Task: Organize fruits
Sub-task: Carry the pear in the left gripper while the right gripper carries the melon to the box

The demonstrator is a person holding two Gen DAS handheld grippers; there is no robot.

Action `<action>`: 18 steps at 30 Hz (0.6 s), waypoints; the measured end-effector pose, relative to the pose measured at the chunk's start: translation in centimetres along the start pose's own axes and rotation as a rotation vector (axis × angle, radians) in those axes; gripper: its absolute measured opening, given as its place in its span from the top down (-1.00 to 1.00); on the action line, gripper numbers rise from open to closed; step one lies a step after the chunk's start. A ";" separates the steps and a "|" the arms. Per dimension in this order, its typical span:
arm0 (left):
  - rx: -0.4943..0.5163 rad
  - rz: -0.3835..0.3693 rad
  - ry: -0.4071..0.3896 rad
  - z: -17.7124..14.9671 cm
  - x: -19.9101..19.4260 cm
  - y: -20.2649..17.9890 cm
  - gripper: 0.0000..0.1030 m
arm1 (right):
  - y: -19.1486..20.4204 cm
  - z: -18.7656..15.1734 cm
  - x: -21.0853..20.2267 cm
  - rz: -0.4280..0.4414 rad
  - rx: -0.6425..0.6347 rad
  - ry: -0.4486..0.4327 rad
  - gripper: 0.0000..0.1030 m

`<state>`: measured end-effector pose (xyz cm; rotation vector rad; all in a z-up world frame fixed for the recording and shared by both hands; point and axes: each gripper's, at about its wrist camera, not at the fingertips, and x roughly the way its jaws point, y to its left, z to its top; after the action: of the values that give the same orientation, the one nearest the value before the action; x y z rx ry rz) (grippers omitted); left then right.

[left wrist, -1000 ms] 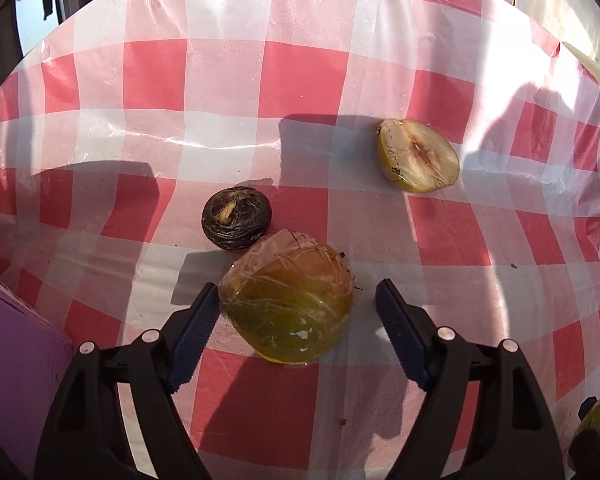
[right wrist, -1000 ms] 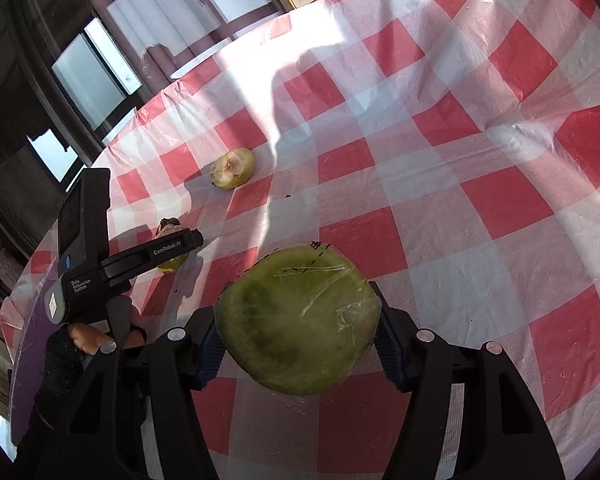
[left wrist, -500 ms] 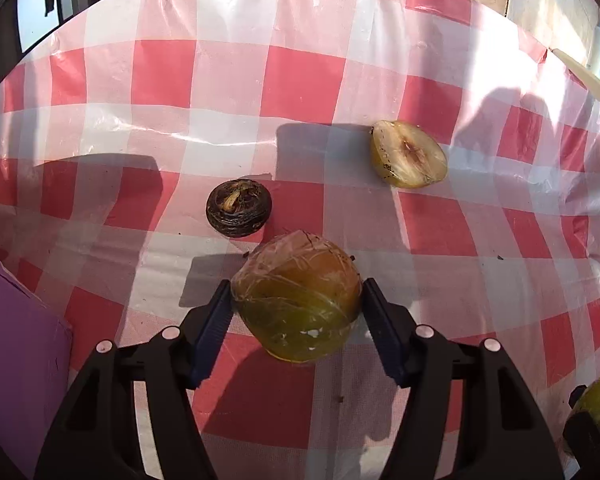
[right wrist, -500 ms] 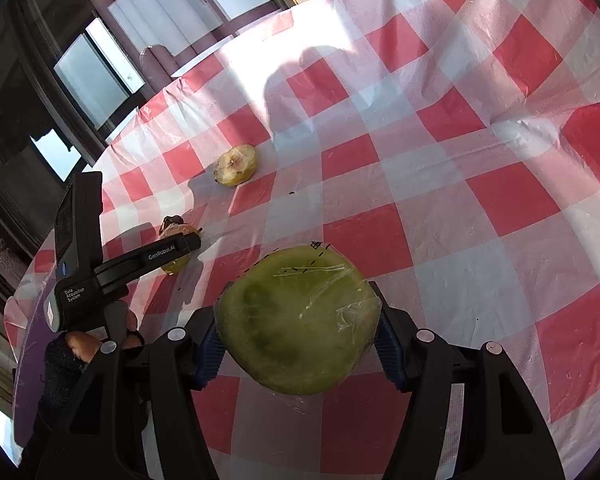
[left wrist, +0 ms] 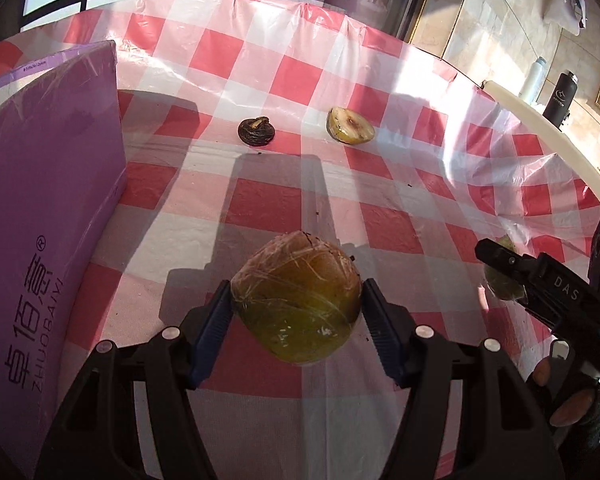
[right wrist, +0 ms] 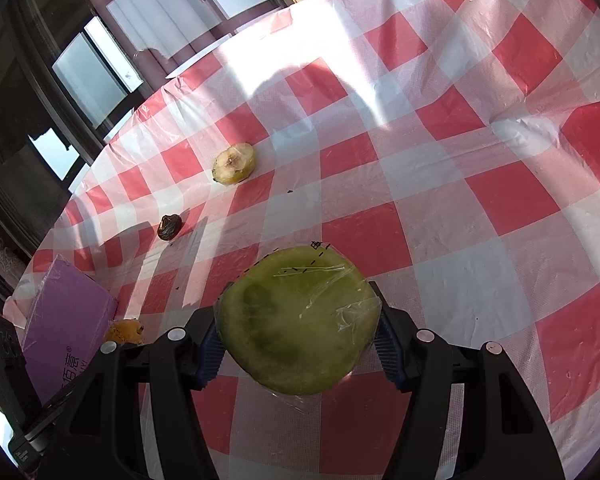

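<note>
I see a brownish-green wrapped fruit (left wrist: 298, 300) lifted above the tablecloth (left wrist: 380, 220), and a green wrapped fruit half (right wrist: 300, 320), cut face up. A pale cut half (left wrist: 350, 126) and a dark shrivelled fruit (left wrist: 257, 131) lie nearer the far edge.

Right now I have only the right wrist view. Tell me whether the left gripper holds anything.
Observer: Yes. The left gripper has just been closing its jaws, and its pads now press on a round brownish-green fruit wrapped in clear plastic film.
Operator: Noted. My right gripper holds the flat green wrapped fruit slice. Report what stands beyond the table.
Observer: In the left wrist view, a white bottle and a black bottle stand side by side past the table's far right edge.
</note>
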<state>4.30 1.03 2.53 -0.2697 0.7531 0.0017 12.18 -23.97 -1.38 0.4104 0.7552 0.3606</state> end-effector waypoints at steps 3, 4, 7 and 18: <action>-0.004 -0.046 -0.016 -1.6 -1.7 0.1 -0.25 | 0.0 0.0 -0.2 -0.002 0.006 -0.008 -0.20; 0.002 -0.061 -0.016 -1.9 -2.0 -0.1 -0.25 | 0.0 0.1 -0.3 -0.004 0.008 -0.012 -0.20; 0.006 -0.095 -0.029 -2.6 -3.0 -0.1 -0.25 | -0.1 0.1 -0.6 -0.023 0.021 -0.024 -0.20; 0.024 -0.155 -0.054 -5.3 -6.4 0.2 -0.25 | 3.0 -5.6 -4.6 -0.016 0.028 -0.062 -0.20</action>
<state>-3.97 0.58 3.06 -0.3037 0.6770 -0.1462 4.56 -22.26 -0.92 0.4395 0.7032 0.3211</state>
